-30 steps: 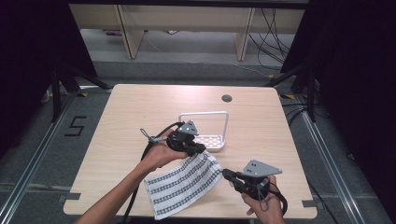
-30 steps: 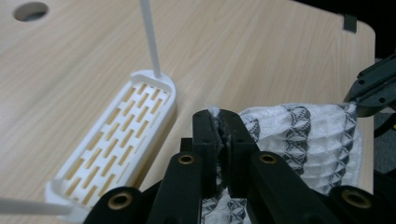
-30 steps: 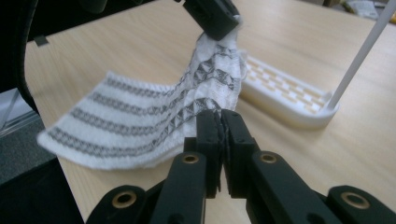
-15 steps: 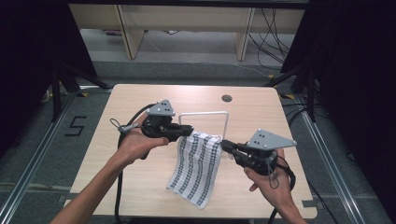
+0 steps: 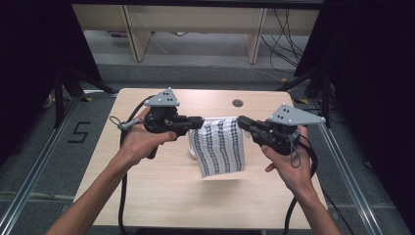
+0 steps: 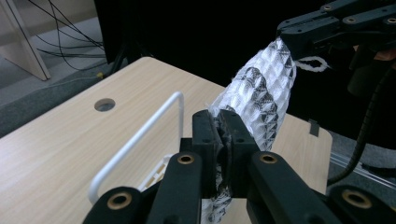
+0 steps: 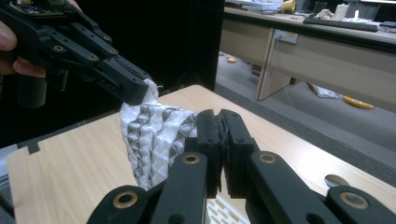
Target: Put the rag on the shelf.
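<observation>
1. Mostly hidden behind the white, black-patterned waffle cloth point(image 5: 218, 147) sits a white wire rack point(image 6: 140, 140).
2. Left claw point(image 5: 196, 121) and right claw point(image 5: 243, 122) pinch its top corners above the pale wooden worktop point(image 5: 166, 191).
3. Grey floor point(image 5: 195, 54) lies at 12 o'clock.

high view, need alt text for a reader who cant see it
Two hand-held black tongs, the left tongs and the right tongs, each pinch a top corner of a white cloth with black patterned stripes, holding it spread and hanging above a light wooden table. Behind the cloth a white wire rack peeks out on the table.
</observation>
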Tool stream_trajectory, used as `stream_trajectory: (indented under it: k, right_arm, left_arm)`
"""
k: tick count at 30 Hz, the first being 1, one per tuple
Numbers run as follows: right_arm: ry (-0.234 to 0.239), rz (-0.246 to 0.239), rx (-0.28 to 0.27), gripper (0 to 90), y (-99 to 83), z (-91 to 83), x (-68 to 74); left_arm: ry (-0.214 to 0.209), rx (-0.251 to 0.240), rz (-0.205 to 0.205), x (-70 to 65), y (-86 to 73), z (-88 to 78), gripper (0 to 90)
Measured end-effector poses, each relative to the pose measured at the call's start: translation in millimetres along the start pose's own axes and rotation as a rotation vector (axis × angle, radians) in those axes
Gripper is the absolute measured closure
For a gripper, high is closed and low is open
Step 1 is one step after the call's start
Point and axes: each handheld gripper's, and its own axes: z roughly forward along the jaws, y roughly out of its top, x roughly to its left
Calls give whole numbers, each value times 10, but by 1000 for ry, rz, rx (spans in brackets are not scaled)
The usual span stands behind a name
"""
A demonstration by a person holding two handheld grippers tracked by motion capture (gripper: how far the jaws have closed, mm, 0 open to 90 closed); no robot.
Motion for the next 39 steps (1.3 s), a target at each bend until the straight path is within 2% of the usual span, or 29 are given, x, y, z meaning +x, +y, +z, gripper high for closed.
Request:
stream_trajectory:
  k: [3,7,14,16,17,18,21,23,25,26,28,32,39]
  right_arm:
    - [-1,9,-7,877,31,25,-28]
    - [-23,8,-13,877,94,105,-90]
    - [-40,8,-22,877,216,187,-198]
    - [-43,16,-25,877,257,202,-224]
    - [-36,36,-20,877,276,209,-227]
    - [-46,24,-28,877,294,217,-249]
    - [-44,41,-35,877,322,238,-267]
    - [-53,32,-46,877,343,263,-302]
    - [-55,49,-48,877,356,292,-329]
    - [-50,79,-49,877,365,325,-355]
    - [-57,61,-59,876,372,339,-383]
    - [-62,90,-58,876,407,385,-412]
    - [-85,93,-70,876,510,494,-496]
  left_arm:
    - [23,2,10,41,57,10,851]
    - [44,-2,-9,141,138,25,850]
    - [67,-16,-17,235,286,47,850]
    - [75,-24,-18,258,331,49,850]
    - [75,-24,-18,258,331,49,850]
    - [87,-27,-18,282,372,56,850]
    - [98,-30,-19,309,408,70,850]
    - [105,-33,-20,335,436,84,850]
    - [115,-39,-27,360,461,94,850]
    - [122,-39,-29,374,475,95,850]
    - [131,-45,-34,402,502,99,850]
    - [144,-68,-49,452,563,94,850]
    - [172,-85,-70,554,645,131,849]
